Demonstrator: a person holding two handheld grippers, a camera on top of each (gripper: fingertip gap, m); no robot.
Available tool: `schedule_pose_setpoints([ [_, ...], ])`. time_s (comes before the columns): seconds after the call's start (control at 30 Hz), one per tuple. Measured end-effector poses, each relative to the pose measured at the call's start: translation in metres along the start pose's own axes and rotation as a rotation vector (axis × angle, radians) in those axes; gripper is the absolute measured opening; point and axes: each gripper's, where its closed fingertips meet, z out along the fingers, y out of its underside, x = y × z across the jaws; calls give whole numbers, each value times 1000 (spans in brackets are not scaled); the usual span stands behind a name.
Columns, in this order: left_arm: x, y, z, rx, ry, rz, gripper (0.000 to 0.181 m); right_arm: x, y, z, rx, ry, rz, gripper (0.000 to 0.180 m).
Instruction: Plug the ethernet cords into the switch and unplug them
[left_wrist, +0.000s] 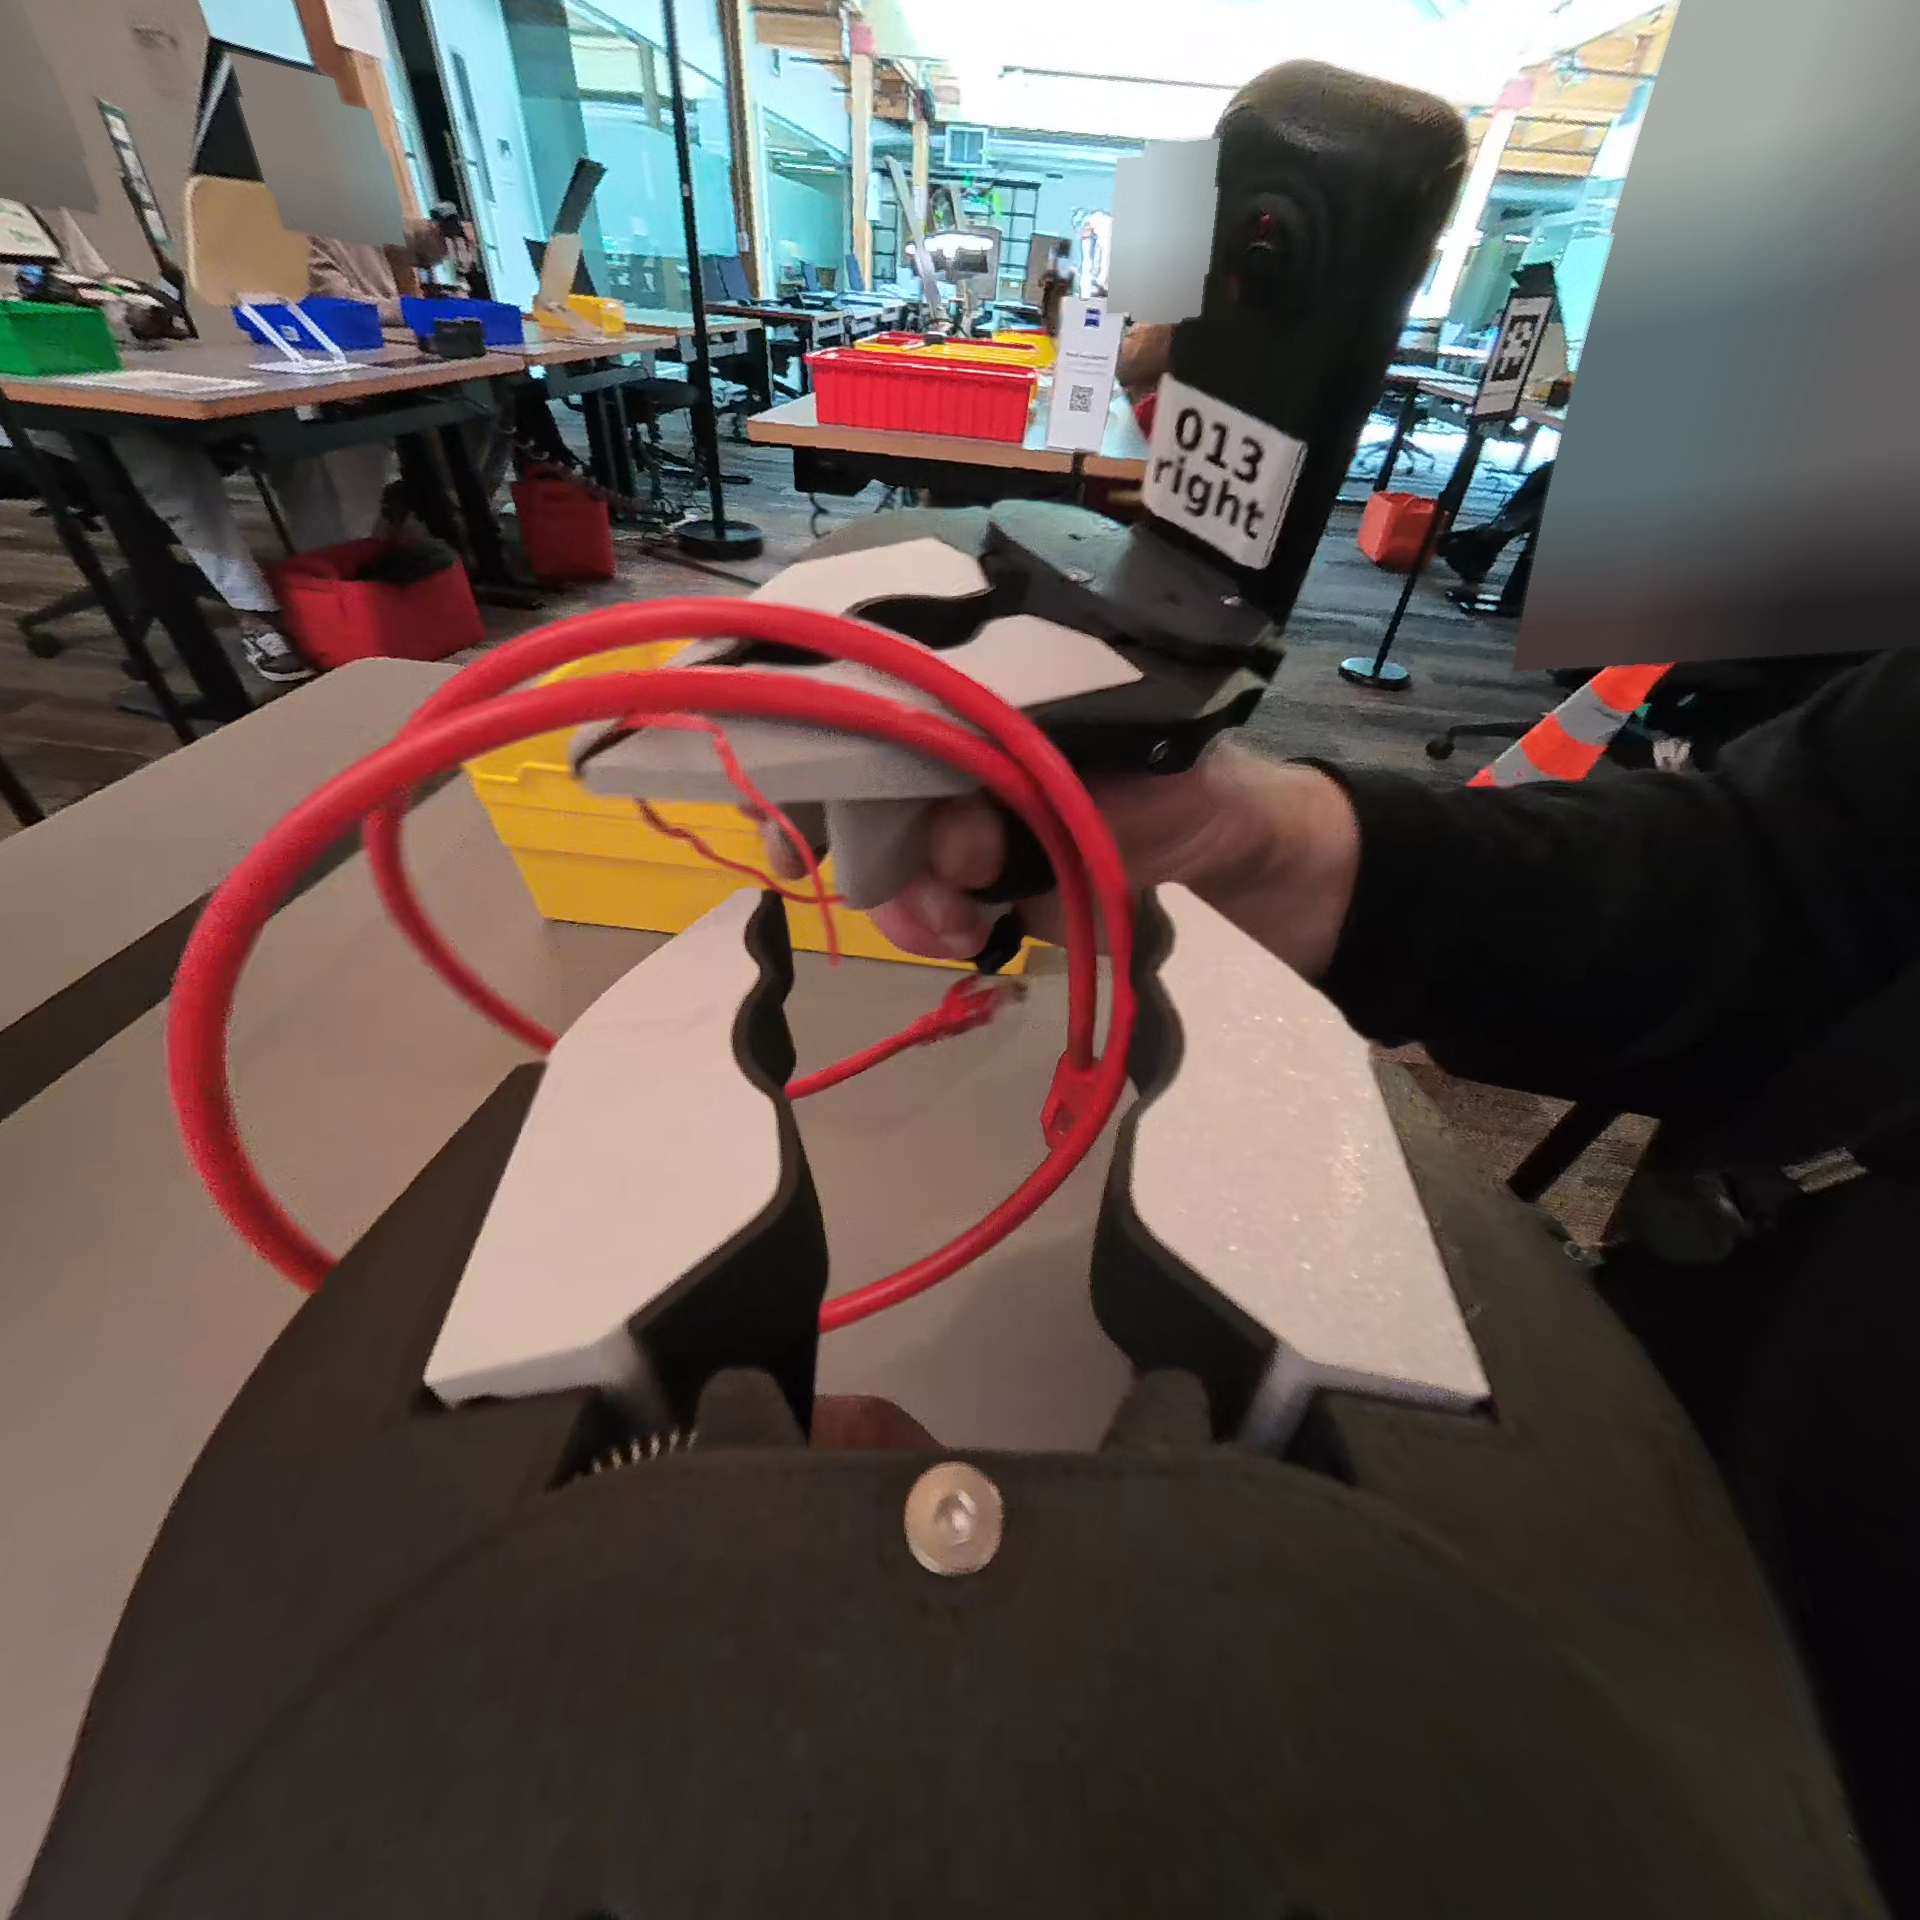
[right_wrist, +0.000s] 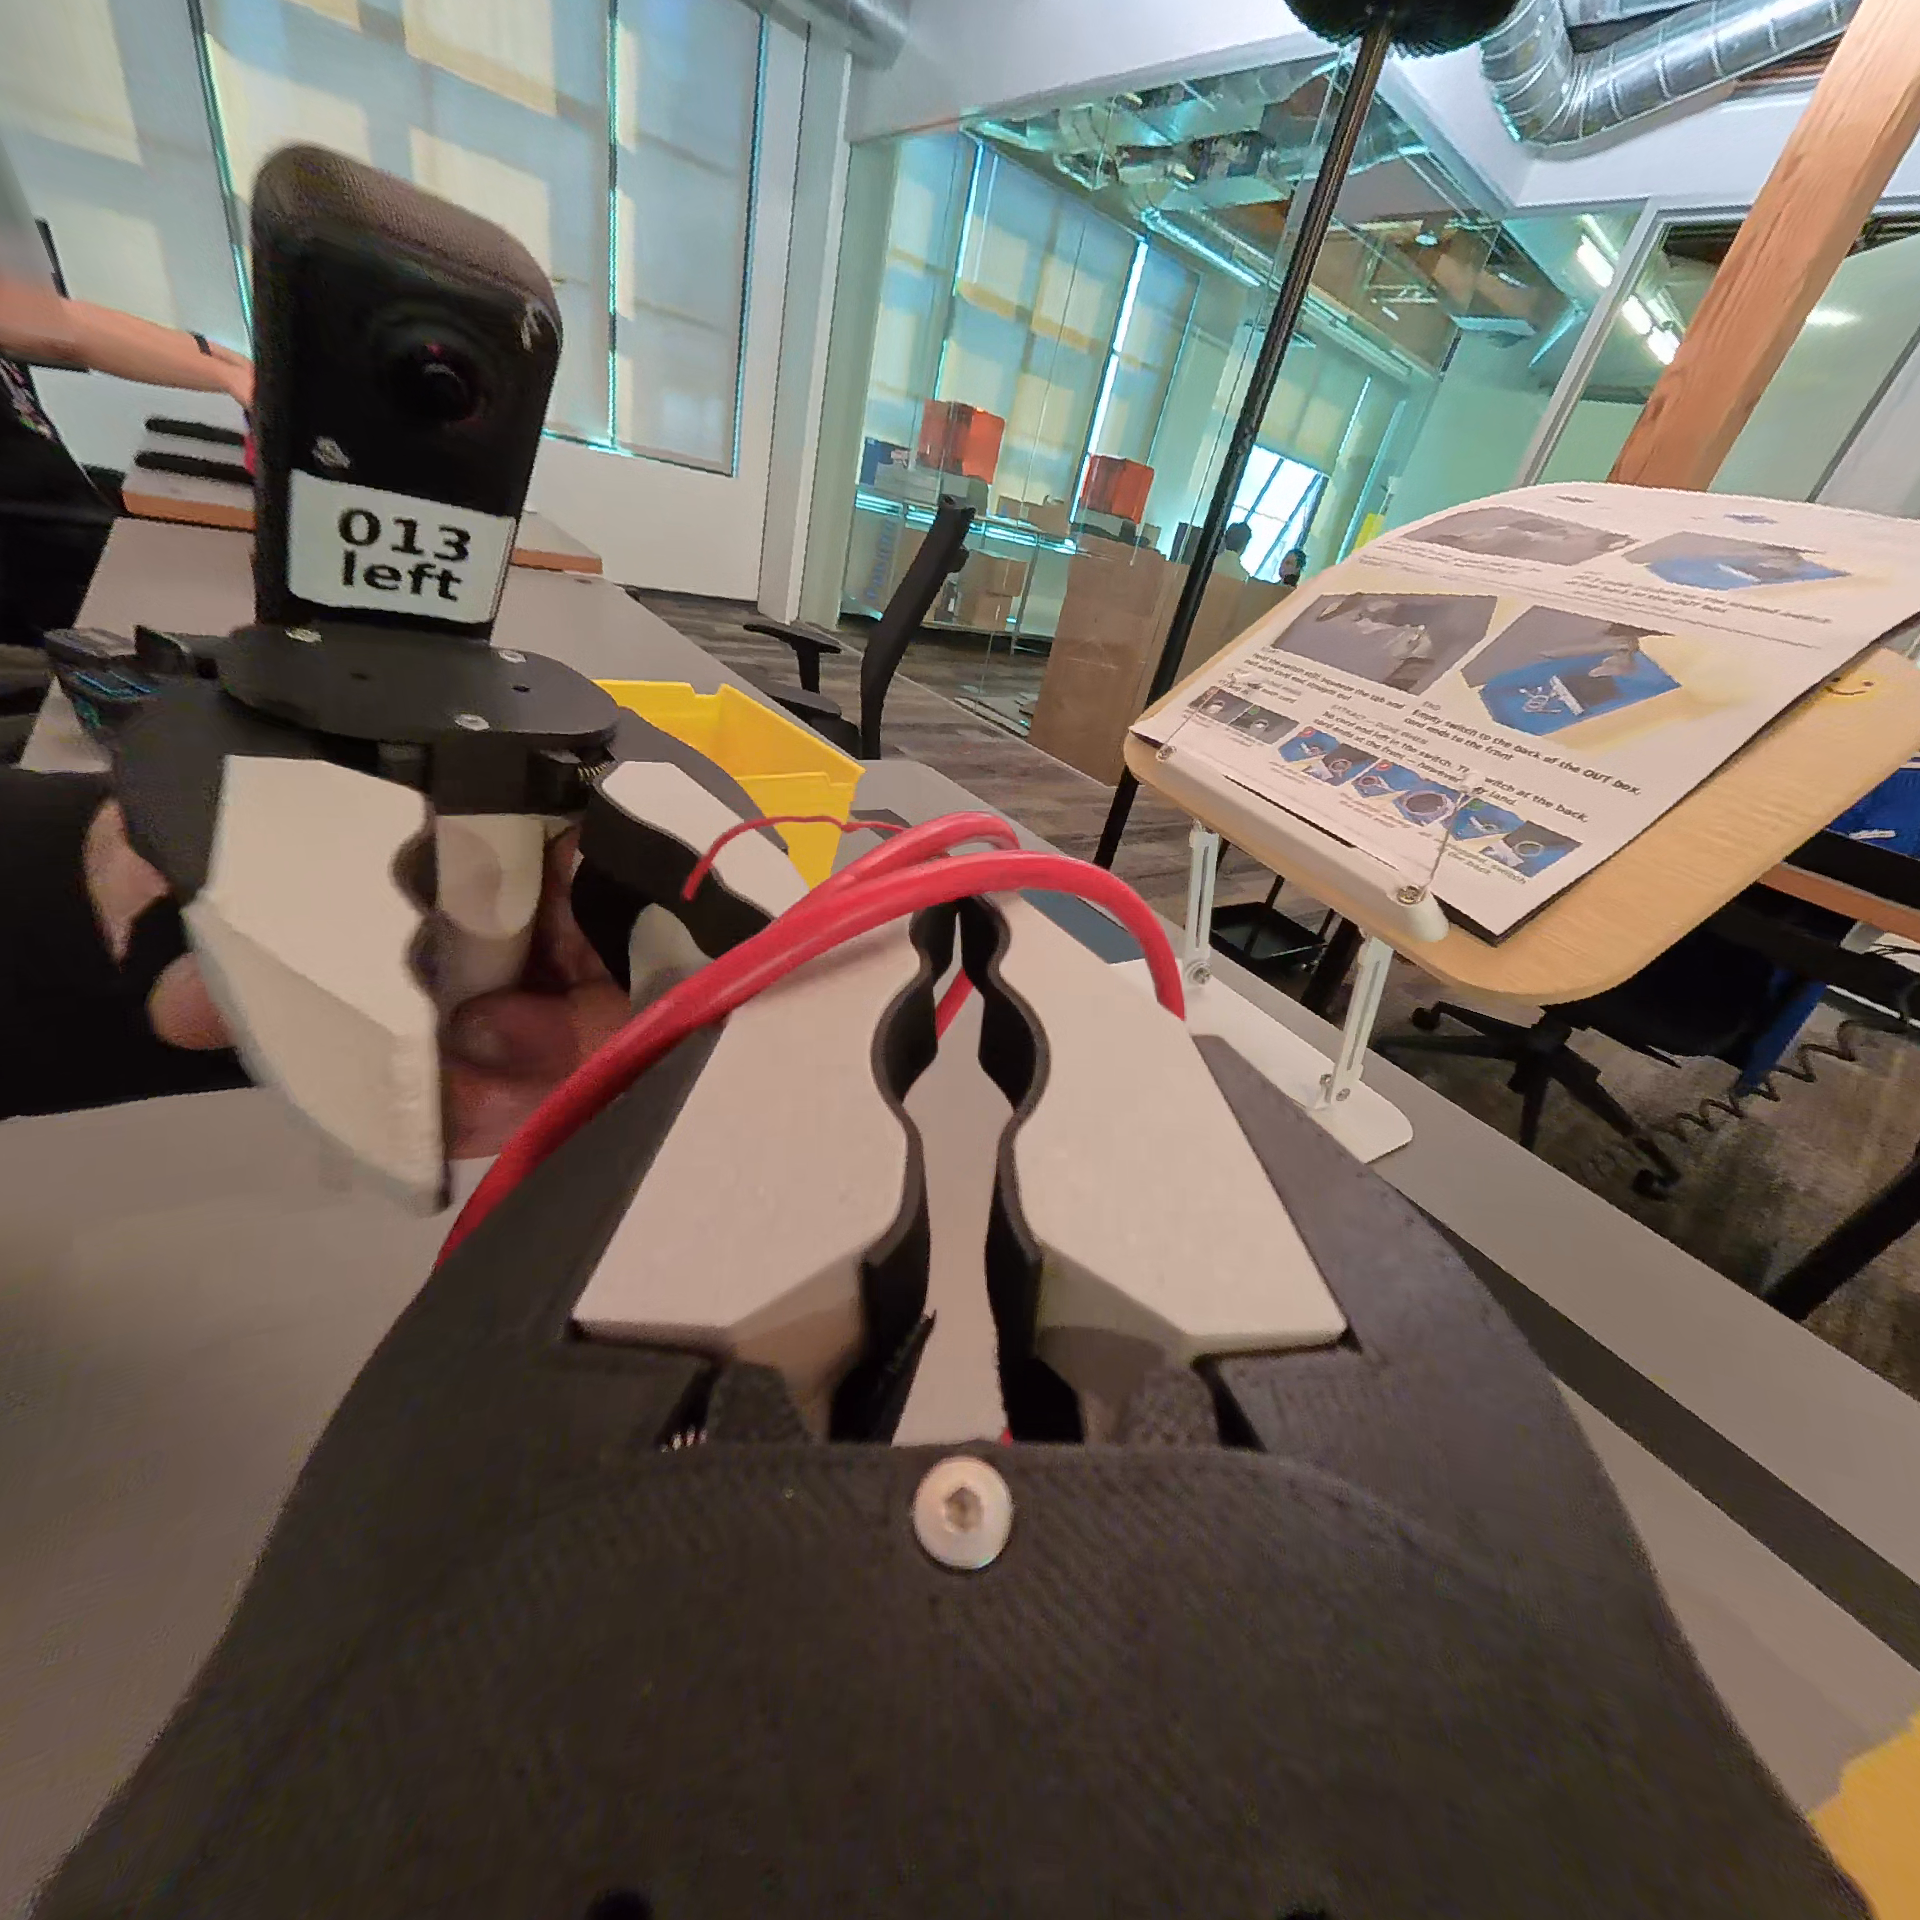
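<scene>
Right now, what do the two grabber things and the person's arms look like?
Both the left gripper and the right gripper have black, rough plastic bodies with a silver screw. Their jaws are two white wedge-shaped fingers with wavy black inner edges. On each sits a tall, rounded black camera bearing a white label with black writing. The person wears a black long sleeve.

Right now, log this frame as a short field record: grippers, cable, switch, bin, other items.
left gripper: open, holds nothing, coil loops in front of it
right gripper: shut on the red ethernet cable, held above the table
red ethernet cable: coiled, hanging from the right gripper; both plugs free, twist tie dangling
switch: not in view
yellow bin: on the grey table, behind the coil
instruction sheet: on a tilted wooden stand
</scene>
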Motion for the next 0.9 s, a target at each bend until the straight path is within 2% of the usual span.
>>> schedule_pose_setpoints([
  [0.17,8,-10,3,16,40,-73,69,-2,1,2,-13,26,-45,0],
  [0.3,5,-13,4,28,31,-137,59,-1,0,2,-27,62,-102,0],
  [0.4,2,-8,6,7,-9,-105,13,-1,0,3,-38,74,-129,0],
  [0.63,-7,-6,-5,-51,-26,-104,9,-5,5,1,-94,12,-154,0],
  [0.9,-22,-2,-25,-104,-34,-147,8,-20,23,-16,-257,-198,-191,0],
])
